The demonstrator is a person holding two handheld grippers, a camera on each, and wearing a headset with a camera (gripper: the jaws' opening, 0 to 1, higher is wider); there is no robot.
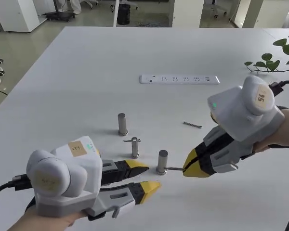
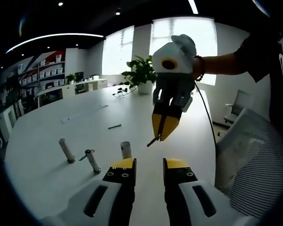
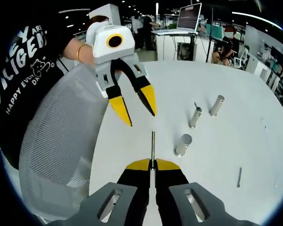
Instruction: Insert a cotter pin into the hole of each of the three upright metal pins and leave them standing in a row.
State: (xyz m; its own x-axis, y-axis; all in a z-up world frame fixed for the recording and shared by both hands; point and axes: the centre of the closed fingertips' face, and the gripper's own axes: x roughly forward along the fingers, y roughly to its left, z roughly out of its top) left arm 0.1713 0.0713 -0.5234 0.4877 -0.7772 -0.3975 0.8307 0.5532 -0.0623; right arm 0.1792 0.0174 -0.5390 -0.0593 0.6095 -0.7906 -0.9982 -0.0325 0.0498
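Three upright metal pins stand in a row: the far pin (image 1: 122,123), the middle pin (image 1: 135,147) with a cotter pin (image 1: 131,140) through its top, and the near pin (image 1: 162,161). My right gripper (image 1: 188,169) is shut on a second cotter pin (image 1: 173,168), whose tip points at the near pin's lower part. In the right gripper view that cotter pin (image 3: 153,143) sticks out of the right gripper (image 3: 152,165), just beside the near pin (image 3: 183,144). My left gripper (image 1: 150,176) stands open just left of the near pin, holding nothing.
A loose cotter pin (image 1: 192,125) lies on the white table (image 1: 86,72) behind the right gripper. A white power strip (image 1: 179,79) lies further back. A plant (image 1: 279,57) reaches in at the far right edge.
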